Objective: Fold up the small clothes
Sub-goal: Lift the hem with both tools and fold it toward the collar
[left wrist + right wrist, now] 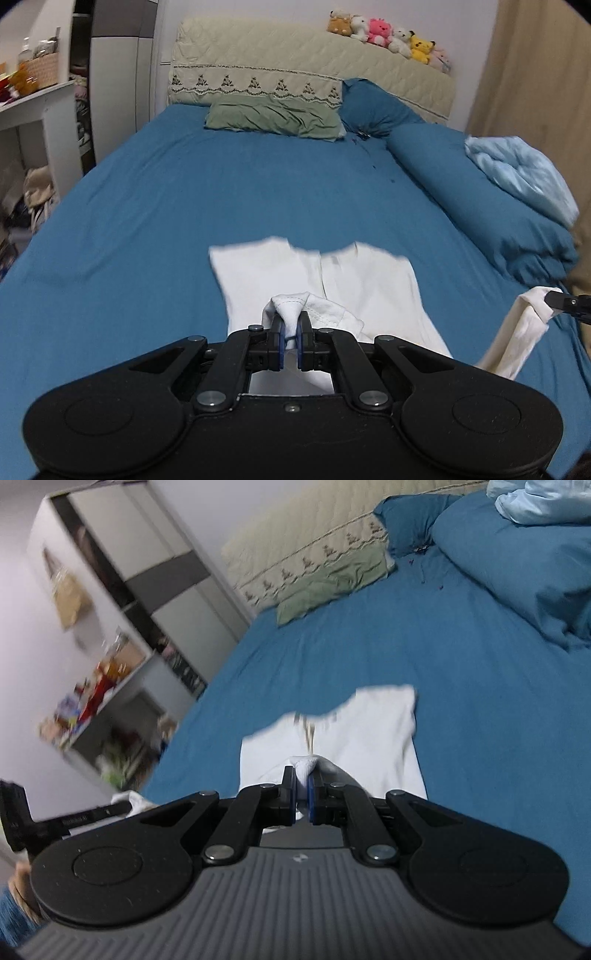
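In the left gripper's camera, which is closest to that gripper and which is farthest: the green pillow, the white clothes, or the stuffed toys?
From the left gripper:
1. White clothes, pinched in it and spread just ahead on the bed.
2. Green pillow, far up the bed, against the headboard.
3. Stuffed toys, farthest, lined up on top of the headboard, toward the right.

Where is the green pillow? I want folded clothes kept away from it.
The green pillow lies at the head of the blue bed, against the cream headboard, far beyond the white garment.
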The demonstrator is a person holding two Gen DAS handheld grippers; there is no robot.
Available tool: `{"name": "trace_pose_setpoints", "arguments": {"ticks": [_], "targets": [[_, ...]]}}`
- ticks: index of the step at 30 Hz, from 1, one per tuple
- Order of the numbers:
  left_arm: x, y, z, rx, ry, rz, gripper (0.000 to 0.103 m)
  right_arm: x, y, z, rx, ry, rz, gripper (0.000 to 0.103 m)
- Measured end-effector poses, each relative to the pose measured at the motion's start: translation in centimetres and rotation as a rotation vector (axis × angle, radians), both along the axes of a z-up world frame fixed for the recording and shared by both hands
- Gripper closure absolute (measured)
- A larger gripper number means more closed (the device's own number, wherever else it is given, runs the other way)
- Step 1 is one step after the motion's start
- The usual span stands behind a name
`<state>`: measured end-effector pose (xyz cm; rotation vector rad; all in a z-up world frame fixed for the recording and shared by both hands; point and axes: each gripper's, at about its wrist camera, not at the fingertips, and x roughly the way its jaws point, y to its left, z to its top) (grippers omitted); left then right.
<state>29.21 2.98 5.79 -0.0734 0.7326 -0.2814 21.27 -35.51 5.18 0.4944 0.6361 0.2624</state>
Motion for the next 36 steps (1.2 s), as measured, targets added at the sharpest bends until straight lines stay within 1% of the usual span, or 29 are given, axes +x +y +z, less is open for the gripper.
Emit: {"name": "trace_pose_setpoints", "arguments": {"ticks": [2,3,4,6,7,8,9,10,12,15,16,18,20,21,22,23,24,25,26,27,28,29,30,31,32,33,36], "targets": [[5.0,-1.2,0.0,0.016,0.002,-0.005,0.097,5.2,-0.6,0.4,-0.004,0.012,-0.022,0.082],[7.3,-1.5,-0.4,0.012,0.010,0.001,0.097,7.5,-0.9,0.4,-0.012,0.022,-0.034,0.082],[10.0,-1.8,-1.4,-0.011,0.037,0.011,0.097,10.4,-1.2,0.0,-0.018,0.041,-0.048,0.082],[15.1,-1.5,-4.9,-0.058,0.123,0.068,0.097,15.7,-1.7,-1.6,-0.003,0.085,-0.064,0.082],[17.3,-1.4,-7.4,-0.063,0.163,0.101,0.097,18.5,-1.9,-2.9,0.004,0.109,-0.067,0.082],[18.9,-1.5,-9.5,-0.037,0.179,0.110,0.097,20.7,-2.0,-4.5,0.005,0.129,-0.074,0.082],[20.2,-2.0,-11.4,0.018,0.169,0.105,0.097,23.0,-1.9,-6.3,0.001,0.150,-0.080,0.082],[21.1,-2.4,-12.8,0.051,0.163,0.096,0.097,25.1,-2.0,-8.1,-0.001,0.174,-0.090,0.082],[23.1,-2.5,-14.9,0.030,0.180,0.080,0.097,28.0,-2.4,-11.9,0.030,0.203,-0.108,0.082],[25.3,-2.6,-16.8,0.053,0.169,0.087,0.097,29.4,-2.9,-15.7,0.052,0.192,-0.111,0.082],[26.0,-2.6,-17.2,0.044,0.168,0.092,0.097,29.8,-3.2,-16.5,0.062,0.178,-0.117,0.082],[26.8,-2.3,-17.7,0.020,0.157,0.109,0.097,30.1,-3.7,-17.5,0.090,0.144,-0.134,0.082],[27.1,-2.2,-17.6,-0.002,0.133,0.117,0.097,30.1,-4.1,-18.0,0.085,0.111,-0.161,0.082],[27.1,-2.2,-17.6,0.000,0.131,0.114,0.096,30.0,-4.3,-18.0,0.085,0.104,-0.161,0.082],[27.1,-2.3,-17.3,0.011,0.131,0.114,0.095,30.1,-4.4,-18.1,0.096,0.105,-0.155,0.079],[26.9,-2.2,-17.1,0.017,0.133,0.115,0.086,30.0,-4.4,-18.1,0.101,0.100,-0.141,0.077],[26.6,-2.1,-16.7,0.018,0.130,0.119,0.078,29.8,-4.4,-17.9,0.083,0.102,-0.136,0.070],[26.1,-1.8,-16.0,0.010,0.113,0.118,0.057,29.7,-4.4,-17.5,0.060,0.103,-0.138,0.052],[25.4,-1.4,-15.2,0.004,0.091,0.114,0.043,29.3,-4.3,-16.9,0.031,0.085,-0.135,0.040],[24.7,-1.0,-14.4,0.005,0.066,0.112,0.042,28.3,-4.4,-15.9,-0.007,0.027,-0.124,0.023],[23.7,-0.7,-13.4,0.013,0.035,0.097,0.042,27.1,-4.2,-14.8,-0.043,-0.029,-0.112,0.014],[22.7,-0.8,-12.5,0.026,0.023,0.063,0.042,26.0,-4.0,-13.9,-0.068,-0.084,-0.089,0.011],[21.7,-0.8,-11.9,0.032,0.015,0.029,0.040,24.9,-3.8,-13.0,-0.079,-0.131,-0.037,0.008],[20.7,-1.1,-11.6,0.030,0.018,-0.016,0.033,24.2,-3.5,-12.6,-0.075,-0.146,0.010,0.008],[20.1,-1.7,-11.8,0.027,0.039,-0.070,0.030,23.6,-3.1,-12.6,-0.068,-0.147,0.060,0.008],[19.6,-2.3,-12.2,0.028,0.058,-0.114,0.030,23.3,-2.4,-12.9,-0.074,-0.130,0.103,0.008],[19.2,-4.9,-14.5,0.057,0.101,-0.203,0.030,23.5,0.1,-15.0,-0.133,-0.068,0.170,0.008]]}}
